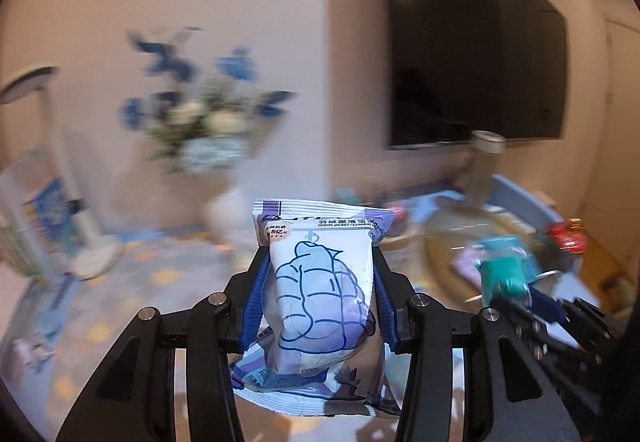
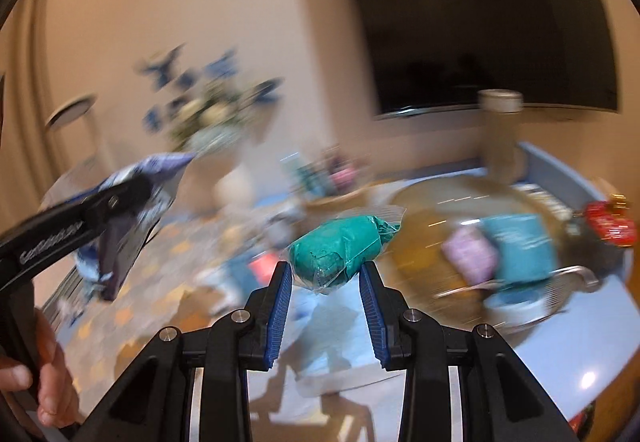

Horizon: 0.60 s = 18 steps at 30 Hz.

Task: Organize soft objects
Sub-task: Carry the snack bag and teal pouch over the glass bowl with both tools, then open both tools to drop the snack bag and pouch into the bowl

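My left gripper [image 1: 320, 262] is shut on a white and purple wet-wipes pack [image 1: 320, 282] printed with a blue down jacket, held upright between the blue pads. In the right wrist view the same pack [image 2: 132, 209] hangs at the left in that gripper, with a person's hand [image 2: 48, 374] on the handle. My right gripper [image 2: 326, 274] is shut on a teal soft bundle in clear plastic [image 2: 340, 250], gripped at its near end. From the left wrist view that teal bundle [image 1: 504, 270] shows at the right. Both are lifted above the table.
A round wooden tray [image 2: 420, 201] on the blue table [image 2: 580, 354] holds a lilac pack [image 2: 470, 254] and a teal pack [image 2: 524, 246]. A red packet [image 2: 610, 226] lies at the right. A vase of blue and white flowers [image 1: 208, 113], a tall cylinder [image 2: 500, 129] and a dark screen [image 1: 472, 53] stand behind.
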Each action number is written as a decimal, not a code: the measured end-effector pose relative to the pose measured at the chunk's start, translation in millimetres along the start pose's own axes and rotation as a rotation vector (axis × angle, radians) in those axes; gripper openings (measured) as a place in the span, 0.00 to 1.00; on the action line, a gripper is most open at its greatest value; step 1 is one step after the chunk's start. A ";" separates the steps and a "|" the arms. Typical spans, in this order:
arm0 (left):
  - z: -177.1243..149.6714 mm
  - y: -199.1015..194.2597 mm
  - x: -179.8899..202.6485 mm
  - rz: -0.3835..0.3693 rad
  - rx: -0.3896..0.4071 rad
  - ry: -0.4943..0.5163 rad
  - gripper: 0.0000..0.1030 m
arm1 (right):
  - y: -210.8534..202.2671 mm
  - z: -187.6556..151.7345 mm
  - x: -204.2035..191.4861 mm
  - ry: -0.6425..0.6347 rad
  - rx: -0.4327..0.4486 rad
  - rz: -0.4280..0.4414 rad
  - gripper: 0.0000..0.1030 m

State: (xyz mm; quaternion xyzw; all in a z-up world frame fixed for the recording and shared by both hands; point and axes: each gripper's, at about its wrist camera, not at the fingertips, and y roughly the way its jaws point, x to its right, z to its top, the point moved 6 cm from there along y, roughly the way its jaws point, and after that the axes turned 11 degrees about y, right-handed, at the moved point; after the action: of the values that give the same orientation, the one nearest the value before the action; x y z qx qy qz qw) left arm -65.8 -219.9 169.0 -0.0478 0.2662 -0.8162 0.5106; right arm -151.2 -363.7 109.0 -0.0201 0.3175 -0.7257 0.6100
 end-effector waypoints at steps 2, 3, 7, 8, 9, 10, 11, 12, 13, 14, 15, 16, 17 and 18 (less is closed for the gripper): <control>14.5 18.9 23.9 -0.085 -0.010 0.009 0.42 | -1.3 19.8 32.7 0.053 0.024 -0.036 0.33; 18.7 25.9 33.7 -0.104 -0.012 0.019 0.42 | -1.9 29.8 48.2 0.077 0.035 -0.051 0.33; 37.2 65.8 77.2 -0.196 -0.038 0.055 0.43 | 6.8 59.9 97.8 0.126 0.055 -0.116 0.33; 39.5 75.8 85.5 -0.212 -0.050 0.054 0.43 | 10.2 64.2 105.6 0.133 0.050 -0.125 0.33; 41.6 87.3 94.7 -0.225 -0.063 0.055 0.43 | 15.8 69.3 115.6 0.143 0.042 -0.135 0.33; 42.9 97.5 102.0 -0.236 -0.073 0.057 0.42 | 19.9 72.2 120.5 0.148 0.037 -0.139 0.33; 43.3 105.1 107.2 -0.242 -0.082 0.059 0.42 | 23.9 74.7 125.1 0.153 0.031 -0.143 0.33; 43.5 113.9 112.9 -0.246 -0.093 0.061 0.42 | 30.0 77.7 130.7 0.159 0.020 -0.147 0.33; 43.6 121.9 117.6 -0.251 -0.102 0.064 0.43 | 34.5 79.4 133.6 0.161 0.013 -0.148 0.33; 44.0 127.9 120.9 -0.256 -0.109 0.067 0.43 | 38.9 79.9 135.2 0.161 0.005 -0.148 0.33; 44.9 135.0 125.8 -0.270 -0.115 0.071 0.44 | 42.8 79.0 135.0 0.162 -0.002 -0.147 0.33; 44.3 139.5 130.2 -0.291 -0.120 0.077 0.45 | 48.4 79.3 136.4 0.165 -0.018 -0.145 0.33; 43.7 142.6 132.3 -0.304 -0.125 0.085 0.54 | 53.1 78.6 137.6 0.169 -0.033 -0.143 0.35; 43.1 144.9 134.9 -0.308 -0.129 0.094 0.64 | 56.9 77.3 139.4 0.173 -0.049 -0.140 0.35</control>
State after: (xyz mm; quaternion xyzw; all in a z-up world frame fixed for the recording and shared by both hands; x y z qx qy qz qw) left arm 2.3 -401.2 109.7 -0.0827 0.3311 -0.8673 0.3625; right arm -104.9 -525.7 93.1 0.0057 0.3847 -0.7574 0.5276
